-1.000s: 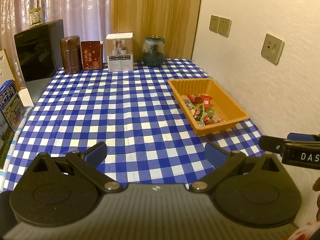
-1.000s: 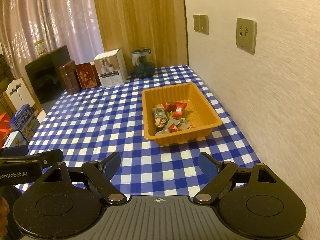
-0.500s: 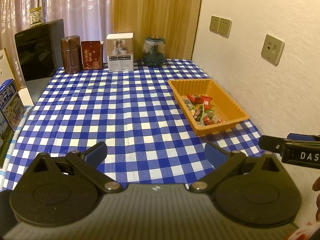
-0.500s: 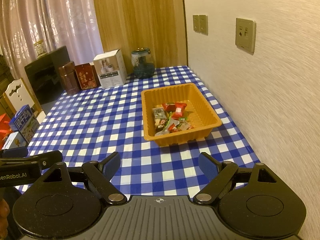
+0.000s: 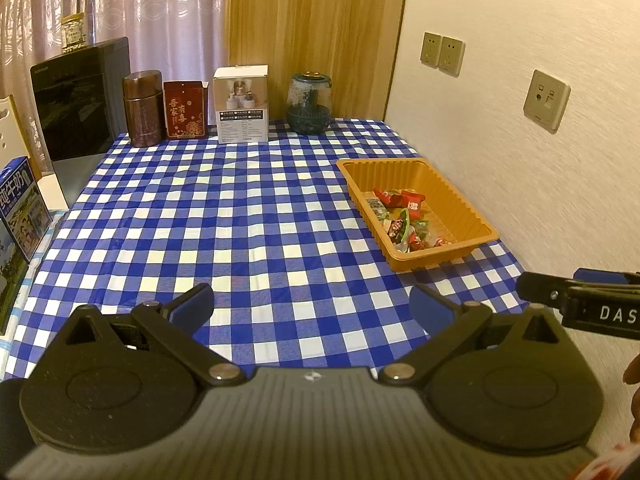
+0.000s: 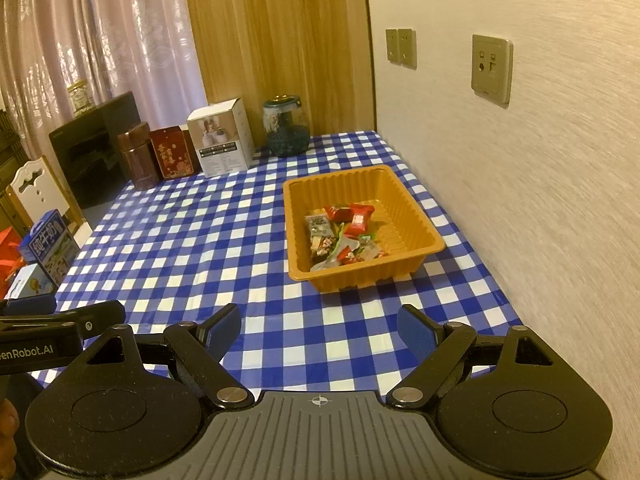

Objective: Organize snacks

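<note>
From my remote station I read the scene from left to right. At the far left edge stands a blue milk carton box (image 5: 16, 208), beside a glossy black appliance (image 5: 80, 100) with a small jar (image 5: 74, 34) on top. Pale sheer curtains (image 5: 140, 12) hang behind, giving way to a wood-grain panel (image 5: 316, 28).

The table carries a blue-and-white checked cloth (image 5: 240, 216), smooth with faint creases. Along its far edge I see a row: a brown metallic cylindrical canister (image 5: 142, 108), a dark red printed box (image 5: 185, 109), a white carton (image 5: 241, 104), then a dark glass jar (image 5: 309, 102) with a domed shape.

My left gripper (image 5: 312, 306) hangs above the near cloth with its blue pads spread wide and nothing between them. My right gripper (image 6: 320, 332) is likewise released, its jaws standing wide apart over bare cloth.

Farther right sits the orange tray (image 6: 416, 222), a ribbed plastic rectangle on the cloth close to the wall. The snacks (image 6: 344, 232) lie inside it: crinkled wrappers, red, green and clear, heaped toward its near side.

The right wall (image 6: 520, 200) is cream with a woven texture and holds beige socket plates (image 6: 491, 68).
</note>
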Motion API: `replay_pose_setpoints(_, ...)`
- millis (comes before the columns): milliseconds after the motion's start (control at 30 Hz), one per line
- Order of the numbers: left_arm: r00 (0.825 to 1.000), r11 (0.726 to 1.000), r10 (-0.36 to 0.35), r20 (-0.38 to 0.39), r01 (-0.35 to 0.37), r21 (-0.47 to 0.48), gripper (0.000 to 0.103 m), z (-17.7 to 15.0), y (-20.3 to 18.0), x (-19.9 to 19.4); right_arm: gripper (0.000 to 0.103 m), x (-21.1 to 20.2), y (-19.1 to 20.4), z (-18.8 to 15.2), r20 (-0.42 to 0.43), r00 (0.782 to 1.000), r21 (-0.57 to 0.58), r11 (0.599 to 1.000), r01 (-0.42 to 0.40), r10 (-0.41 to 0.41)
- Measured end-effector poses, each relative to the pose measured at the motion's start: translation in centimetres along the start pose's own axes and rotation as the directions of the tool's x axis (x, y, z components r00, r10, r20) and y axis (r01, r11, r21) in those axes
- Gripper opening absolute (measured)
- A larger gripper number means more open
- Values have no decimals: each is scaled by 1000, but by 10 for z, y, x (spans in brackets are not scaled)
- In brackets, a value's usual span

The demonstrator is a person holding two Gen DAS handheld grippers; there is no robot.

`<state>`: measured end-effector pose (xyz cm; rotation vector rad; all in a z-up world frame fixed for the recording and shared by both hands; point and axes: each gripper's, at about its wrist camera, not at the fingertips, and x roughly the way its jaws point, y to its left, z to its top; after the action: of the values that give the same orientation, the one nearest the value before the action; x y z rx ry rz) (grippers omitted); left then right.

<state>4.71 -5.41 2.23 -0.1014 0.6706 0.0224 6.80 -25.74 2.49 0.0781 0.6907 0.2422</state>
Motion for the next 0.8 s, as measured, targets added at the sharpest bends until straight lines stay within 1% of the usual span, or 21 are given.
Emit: replay_pose_setpoints(800, 1000, 1000, -3, 0, 3, -2, 103, 0, 2, -1, 85, 0, 1, 1, 3, 1000, 2, 1000, -2, 2)
